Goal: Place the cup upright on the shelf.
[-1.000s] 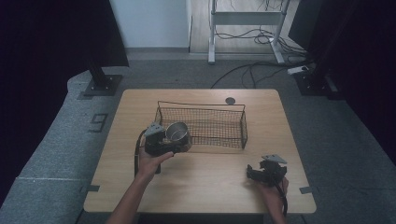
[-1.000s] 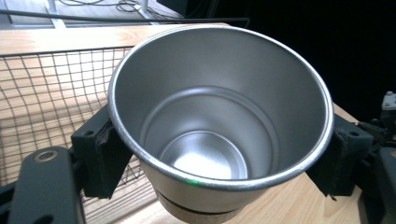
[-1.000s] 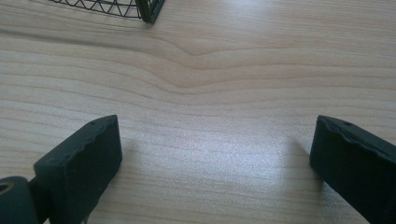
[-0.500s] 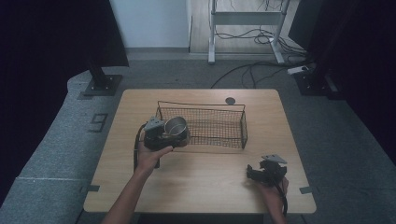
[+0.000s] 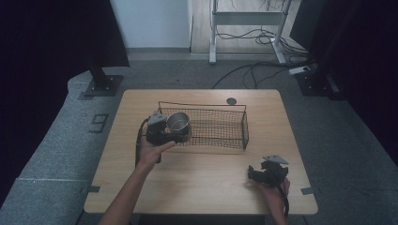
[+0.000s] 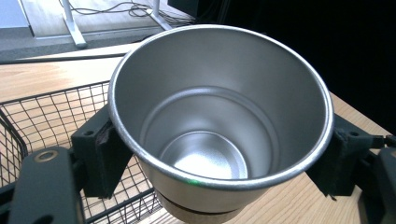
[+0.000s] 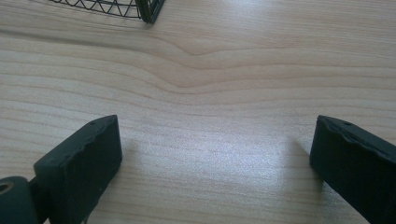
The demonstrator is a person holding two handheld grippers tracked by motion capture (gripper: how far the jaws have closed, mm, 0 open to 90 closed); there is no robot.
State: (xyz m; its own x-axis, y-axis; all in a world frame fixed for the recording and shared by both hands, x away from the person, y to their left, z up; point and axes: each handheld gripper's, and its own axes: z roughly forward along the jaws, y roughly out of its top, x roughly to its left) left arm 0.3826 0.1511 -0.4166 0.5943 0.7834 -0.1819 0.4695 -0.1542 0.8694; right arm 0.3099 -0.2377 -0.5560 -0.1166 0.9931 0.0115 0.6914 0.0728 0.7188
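Lifted higher over wire basket (image 5: 220, 129), left claw (image 5: 174, 129) clamping shiny steel cup (image 6: 219, 121) (empty); right claw (image 7: 215, 163) spread

Lab or test studio. Evidence: lone wooden table (image 5: 197, 187) on grey carpet (image 5: 56, 159), black curtains (image 5: 47, 37) left and right, stand base (image 5: 101, 85) far left, metal frame (image 5: 244, 18) and loose cables (image 5: 263, 70) far side.

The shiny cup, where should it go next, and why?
Probably a little farther over the wire basket, then down inside. The left gripper clamps the metal cup at the basket's left end, with mesh already beneath it. The right gripper rests open on the table.
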